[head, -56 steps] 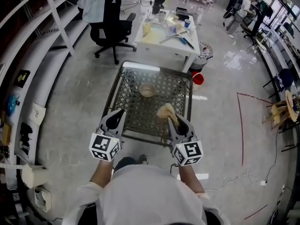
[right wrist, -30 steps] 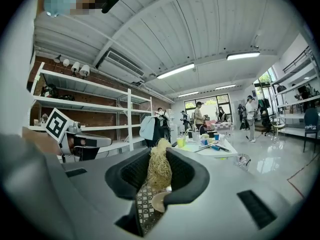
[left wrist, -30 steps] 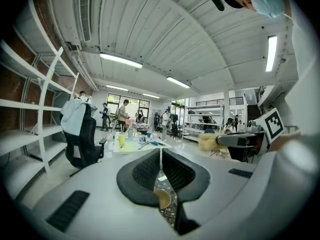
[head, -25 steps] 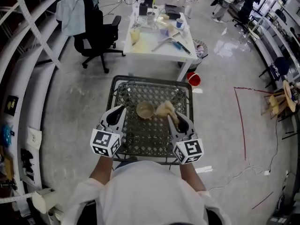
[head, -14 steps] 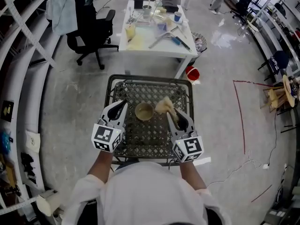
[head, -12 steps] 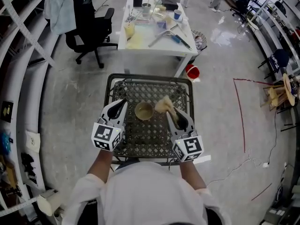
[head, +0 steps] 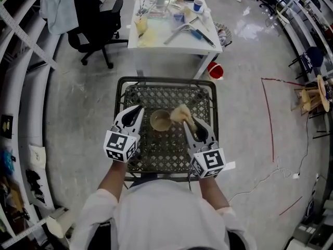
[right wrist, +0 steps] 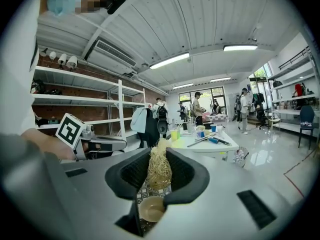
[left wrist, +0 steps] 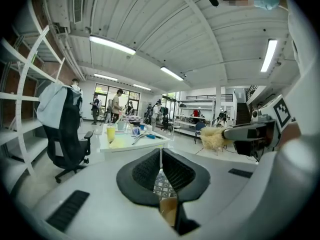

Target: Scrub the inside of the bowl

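We hold our left gripper (head: 137, 110) with its jaws pressed together on nothing, just left of the tan bowl (head: 160, 120), which stands upright near the middle of the black wire-mesh worktop (head: 171, 95). Our right gripper (head: 186, 124) has its jaws clamped on a straw-coloured fibrous scrubber (head: 181, 113). The scrubber juts past the jaw tips and hangs just by the bowl's right rim, though we cannot tell whether it touches; beyond stands a white worktop (head: 171, 35) strewn with cups and tools.
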A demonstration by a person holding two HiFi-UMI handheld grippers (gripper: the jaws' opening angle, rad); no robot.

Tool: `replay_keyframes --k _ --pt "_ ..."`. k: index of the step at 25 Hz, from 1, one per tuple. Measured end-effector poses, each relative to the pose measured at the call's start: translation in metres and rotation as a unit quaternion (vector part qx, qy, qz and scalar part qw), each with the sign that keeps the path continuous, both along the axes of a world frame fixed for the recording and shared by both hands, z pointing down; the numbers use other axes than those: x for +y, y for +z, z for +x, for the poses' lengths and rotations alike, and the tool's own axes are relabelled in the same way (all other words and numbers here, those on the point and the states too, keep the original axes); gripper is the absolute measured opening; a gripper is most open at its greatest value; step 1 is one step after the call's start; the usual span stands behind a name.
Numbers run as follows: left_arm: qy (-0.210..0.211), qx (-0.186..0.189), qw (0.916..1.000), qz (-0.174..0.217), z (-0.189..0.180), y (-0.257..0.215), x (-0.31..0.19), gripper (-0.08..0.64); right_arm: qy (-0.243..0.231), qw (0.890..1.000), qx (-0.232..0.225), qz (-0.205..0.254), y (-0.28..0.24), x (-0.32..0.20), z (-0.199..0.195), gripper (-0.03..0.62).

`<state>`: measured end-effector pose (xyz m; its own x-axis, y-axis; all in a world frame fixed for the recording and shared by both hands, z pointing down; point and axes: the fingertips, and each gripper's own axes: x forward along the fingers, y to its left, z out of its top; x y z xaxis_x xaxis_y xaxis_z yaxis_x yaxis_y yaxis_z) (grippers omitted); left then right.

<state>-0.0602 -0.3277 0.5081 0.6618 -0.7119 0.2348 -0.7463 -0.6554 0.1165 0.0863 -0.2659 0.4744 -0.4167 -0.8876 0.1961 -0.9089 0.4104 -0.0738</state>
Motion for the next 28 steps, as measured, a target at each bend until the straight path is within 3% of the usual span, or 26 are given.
replay_keyframes --k 15,28 --pt "0.030 -0.046 0.9966 -0.061 0.015 0.062 -0.014 0.041 0.001 1.000 0.005 -0.012 0.008 -0.015 -0.004 0.100" --pt "0.051 -0.096 0.9822 -0.154 0.027 0.146 -0.002 0.041 0.001 1.000 0.009 -0.025 0.017 -0.014 -0.006 0.100"
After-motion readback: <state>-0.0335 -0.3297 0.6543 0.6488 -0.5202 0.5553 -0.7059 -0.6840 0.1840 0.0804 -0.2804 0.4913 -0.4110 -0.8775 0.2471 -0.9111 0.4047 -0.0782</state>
